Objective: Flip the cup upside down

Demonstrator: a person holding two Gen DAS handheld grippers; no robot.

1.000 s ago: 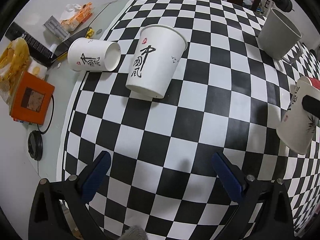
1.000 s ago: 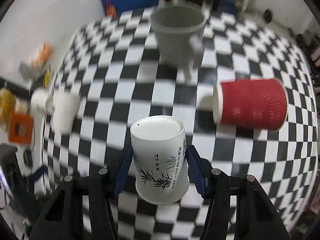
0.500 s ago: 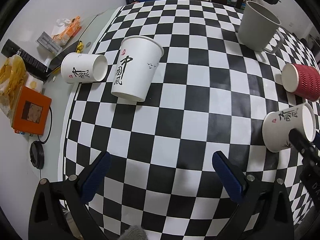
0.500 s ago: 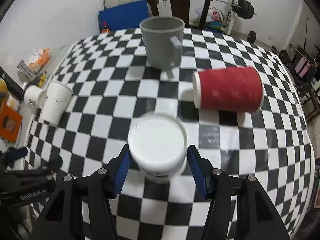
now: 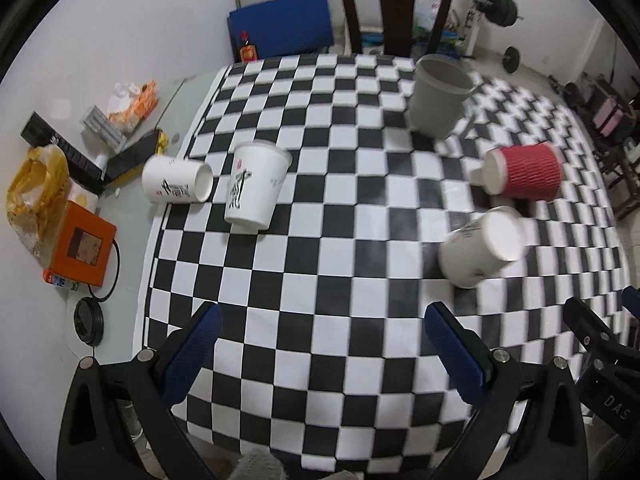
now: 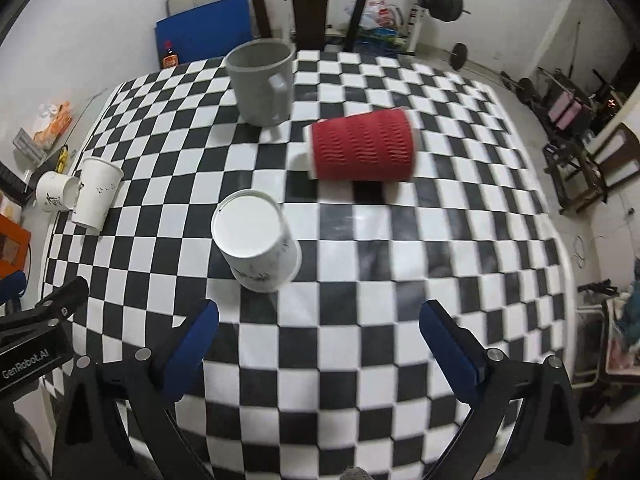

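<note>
A white paper cup with a bamboo print (image 6: 258,240) stands upside down on the checkered tablecloth (image 6: 360,340), base up; it also shows in the left wrist view (image 5: 480,246). My right gripper (image 6: 318,344) is open and empty, pulled back from that cup, which sits ahead and to its left. My left gripper (image 5: 320,346) is open and empty above the near part of the cloth. A tall white paper cup with black characters (image 5: 256,186) stands upright at the left.
A small white cup (image 5: 176,180) lies on its side at the cloth's left edge. A red ribbed cup (image 6: 362,148) lies on its side. A grey mug (image 6: 262,80) stands at the back. Clutter, an orange box (image 5: 82,246) and a chair (image 5: 396,8) surround the table.
My right gripper turned the bamboo cup base up, set it on the cloth, opened and drew back. The left gripper rose and pulled back.
</note>
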